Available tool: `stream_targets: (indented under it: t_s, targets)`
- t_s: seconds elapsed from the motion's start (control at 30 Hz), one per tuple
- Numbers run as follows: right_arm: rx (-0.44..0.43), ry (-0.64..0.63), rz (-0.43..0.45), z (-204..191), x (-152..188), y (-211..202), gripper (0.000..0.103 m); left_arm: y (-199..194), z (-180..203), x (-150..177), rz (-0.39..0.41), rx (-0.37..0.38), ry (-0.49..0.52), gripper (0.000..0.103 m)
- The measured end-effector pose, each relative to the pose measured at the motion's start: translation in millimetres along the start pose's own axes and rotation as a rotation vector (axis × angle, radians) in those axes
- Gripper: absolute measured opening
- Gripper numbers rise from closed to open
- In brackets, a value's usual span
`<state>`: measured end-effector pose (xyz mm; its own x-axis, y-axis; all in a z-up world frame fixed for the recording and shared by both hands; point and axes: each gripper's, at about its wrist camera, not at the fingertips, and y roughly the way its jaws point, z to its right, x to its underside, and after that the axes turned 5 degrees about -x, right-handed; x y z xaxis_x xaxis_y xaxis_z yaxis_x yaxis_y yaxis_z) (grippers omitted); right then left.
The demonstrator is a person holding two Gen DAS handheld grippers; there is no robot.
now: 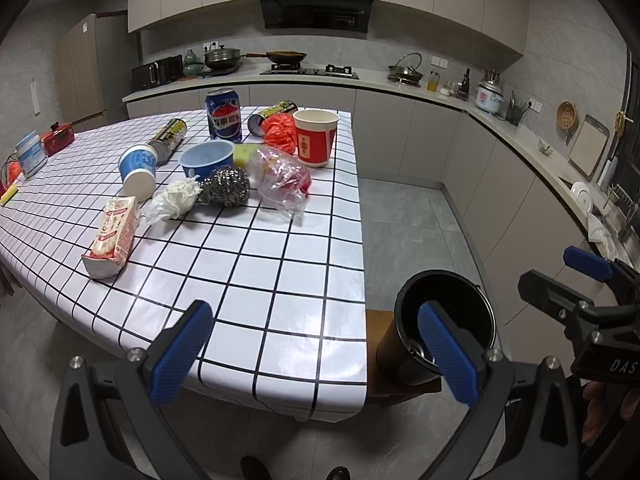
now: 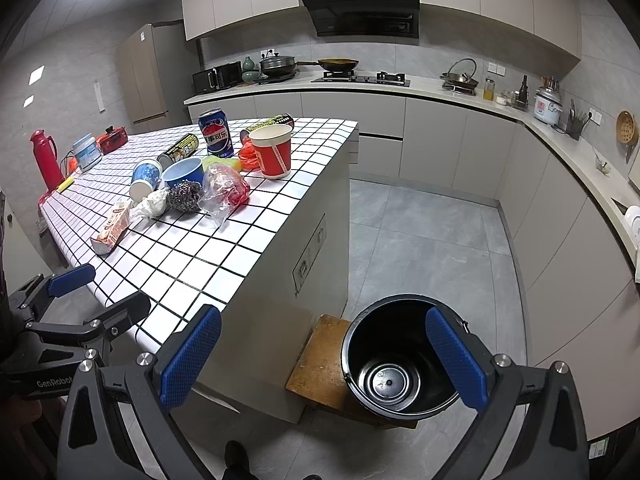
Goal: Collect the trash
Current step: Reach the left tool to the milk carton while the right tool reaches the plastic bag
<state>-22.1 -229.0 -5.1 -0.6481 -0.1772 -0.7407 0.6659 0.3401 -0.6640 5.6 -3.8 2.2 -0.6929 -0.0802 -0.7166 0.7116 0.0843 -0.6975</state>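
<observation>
Trash lies on the checked table [image 1: 288, 280]: a milk carton [image 1: 110, 236], crumpled tissue [image 1: 176, 200], steel scourer [image 1: 225, 185], clear plastic bag [image 1: 280, 178], blue bowl [image 1: 207, 158], blue-white cup [image 1: 138, 170], Pepsi can [image 1: 223, 115], red paper cup [image 1: 316, 136], orange bag [image 1: 279, 131]. An empty black bin [image 2: 400, 354] stands on a wooden stool [image 2: 316, 360] beside the table. My left gripper [image 1: 316, 354] is open and empty over the table's near corner. My right gripper [image 2: 324, 356] is open and empty above the bin; it also shows in the left wrist view [image 1: 560, 276].
Two lying tube cans [image 1: 170, 138] sit behind the cups. A red flask [image 2: 46, 158], a white tub [image 2: 86, 152] and a red pot [image 2: 112, 138] stand at the table's far left. Kitchen counters [image 2: 560, 140] run along the back and right, with grey floor [image 2: 432, 240] between.
</observation>
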Motion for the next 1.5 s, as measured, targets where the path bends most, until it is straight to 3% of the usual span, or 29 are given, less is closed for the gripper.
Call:
stream_targets:
  t_s: [0.4, 0.63, 0.77, 0.93, 1.0, 1.23, 1.33, 1.5]
  targets:
    - [-0.02, 0.005, -0.016, -0.2, -0.7, 13.8, 0.103, 8.6, -21.5, -4.8, -0.006, -0.039, -0.034, 0.103]
    - [-0.054, -0.001, -0.009, -7.8, -14.1, 32.8, 0.103, 21.7, -68.0, -7.7, -0.027, -0.073, -0.12, 0.103]
    - [-0.079, -0.01, 0.002, -20.9, -31.1, 49.8, 0.103, 31.7, -97.0, -13.8, -0.027, -0.128, -0.124, 0.103]
    - [-0.113, -0.042, -0.013, -45.0, -55.3, 80.5, 0.088, 49.8, -147.5, -24.2, -0.034, -0.189, -0.204, 0.103]
    - [-0.124, -0.045, -0.018, -53.8, -63.9, 93.2, 0.088, 57.4, -166.9, -28.2, -0.03, -0.211, -0.226, 0.103]
    - [-0.147, -0.077, -0.059, -82.8, -87.2, 145.5, 0.081, 94.7, -196.6, -39.6, -0.073, -0.211, -0.221, 0.102]
    - [-0.155, -0.093, -0.096, -93.7, -96.3, 174.7, 0.075, 110.5, -205.2, -42.1, -0.101, -0.197, -0.223, 0.095]
    - [-0.164, -0.113, -0.137, -107.0, -105.7, 210.2, 0.074, 126.7, -214.2, -46.0, -0.123, -0.175, -0.225, 0.092]
